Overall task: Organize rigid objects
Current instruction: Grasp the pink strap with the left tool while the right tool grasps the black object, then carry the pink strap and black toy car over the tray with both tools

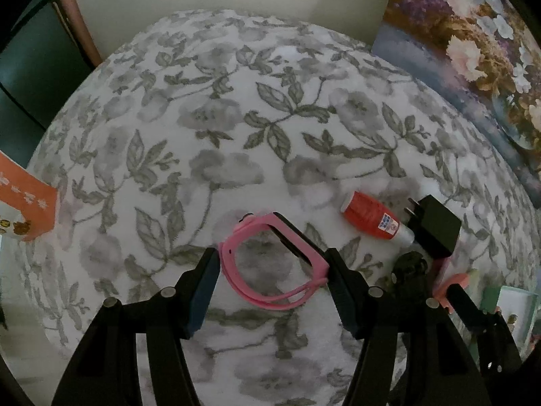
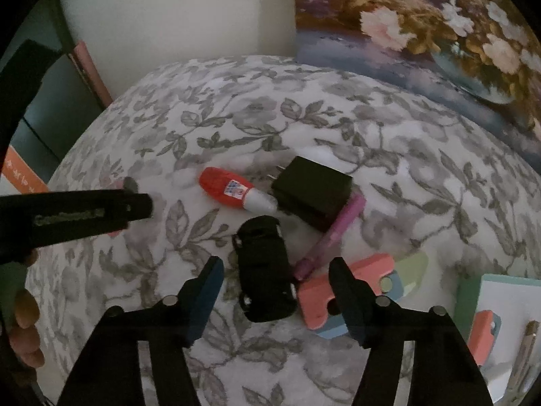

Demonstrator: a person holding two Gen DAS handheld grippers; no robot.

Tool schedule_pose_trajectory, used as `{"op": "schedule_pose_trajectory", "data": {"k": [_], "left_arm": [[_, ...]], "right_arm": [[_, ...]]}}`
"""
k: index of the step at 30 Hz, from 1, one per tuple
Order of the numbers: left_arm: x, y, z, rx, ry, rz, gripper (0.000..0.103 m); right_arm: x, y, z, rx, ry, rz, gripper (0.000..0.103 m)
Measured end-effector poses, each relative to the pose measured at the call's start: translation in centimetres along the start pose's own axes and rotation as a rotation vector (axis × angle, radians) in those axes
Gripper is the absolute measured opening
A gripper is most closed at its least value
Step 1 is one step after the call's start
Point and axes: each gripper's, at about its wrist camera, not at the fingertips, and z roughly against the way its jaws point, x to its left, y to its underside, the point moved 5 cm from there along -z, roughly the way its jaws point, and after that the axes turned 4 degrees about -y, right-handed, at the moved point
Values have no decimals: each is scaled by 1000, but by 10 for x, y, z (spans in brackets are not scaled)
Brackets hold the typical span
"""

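Observation:
A pink wristband (image 1: 236,280) hangs between the fingers of my left gripper (image 1: 272,267), which is shut on it just above the floral cloth (image 1: 236,118). In the right wrist view, my right gripper (image 2: 275,265) is open and straddles a small black toy car (image 2: 263,280) lying on the cloth, with gaps between the pads and the car. Just beyond the car lie a red and white bottle (image 2: 233,189), a black plug adapter (image 2: 311,193) and a purple pen (image 2: 331,237).
Coral, green and blue flat pieces (image 2: 338,287) lie right of the car, by a notepad (image 2: 500,304). A flower painting (image 2: 422,34) leans at the back right. An orange box (image 1: 27,203) stands at the left edge. A hand (image 2: 23,321) shows at lower left.

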Motion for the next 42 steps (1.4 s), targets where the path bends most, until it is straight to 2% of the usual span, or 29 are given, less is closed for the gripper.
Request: {"op": "schedule_pose_trajectory", "data": {"k": [9, 13, 14, 24, 29, 35, 42], "left_arm": [[-3, 0, -3, 9, 23, 1, 65], [-4, 0, -2, 8, 28, 0, 65], [-4, -1, -1, 6, 31, -1, 65], [-8, -5, 25, -48, 28, -6, 65], [-14, -1, 46, -83, 34, -17, 65], [-28, 6, 77, -142, 35, -48, 65], [-43, 23, 103, -174, 58, -69, 65]], "right_arm": [[9, 3, -12, 20, 10, 43, 36], [10, 4, -12, 19, 11, 47, 35], [10, 4, -11, 18, 8, 43, 31], [3, 2, 11, -1, -6, 16, 31], [-7, 2, 36, -27, 0, -9, 31], [-33, 10, 66, -34, 7, -115, 31], [-70, 24, 115, -66, 47, -203, 31]]}}
